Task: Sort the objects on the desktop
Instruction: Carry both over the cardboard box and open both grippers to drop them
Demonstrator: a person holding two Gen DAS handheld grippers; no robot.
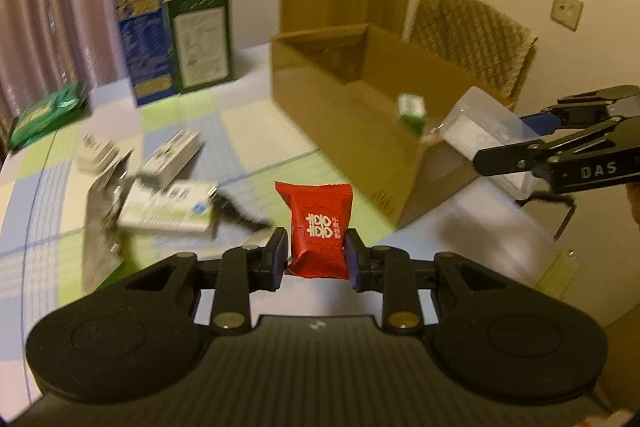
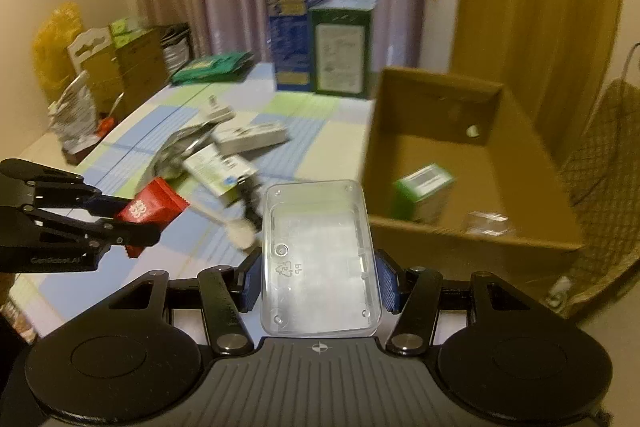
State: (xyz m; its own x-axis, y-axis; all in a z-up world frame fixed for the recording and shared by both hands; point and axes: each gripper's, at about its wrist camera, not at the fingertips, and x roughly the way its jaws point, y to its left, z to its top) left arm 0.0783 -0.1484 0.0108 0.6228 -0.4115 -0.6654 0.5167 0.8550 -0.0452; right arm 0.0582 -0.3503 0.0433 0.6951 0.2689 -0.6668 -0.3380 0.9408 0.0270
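My left gripper (image 1: pixel 316 255) is shut on a red snack packet (image 1: pixel 318 223) with white characters, held above the table; it also shows in the right wrist view (image 2: pixel 154 207). My right gripper (image 2: pixel 318 277) is shut on a clear plastic box (image 2: pixel 320 259), held near the open cardboard box (image 2: pixel 472 227); the clear box shows in the left wrist view (image 1: pixel 480 131) at the cardboard box's (image 1: pixel 348 115) near corner. A small green carton (image 2: pixel 424 189) and a clear item (image 2: pixel 486 221) lie inside the cardboard box.
Loose white-and-green cartons (image 1: pixel 168 207), a silver foil pack (image 1: pixel 100 223) and a black cable (image 1: pixel 240 213) lie on the checked tablecloth. Tall blue (image 1: pixel 140 27) and green (image 1: pixel 200 35) boxes stand at the back. A wicker chair (image 1: pixel 476 35) stands behind the cardboard box.
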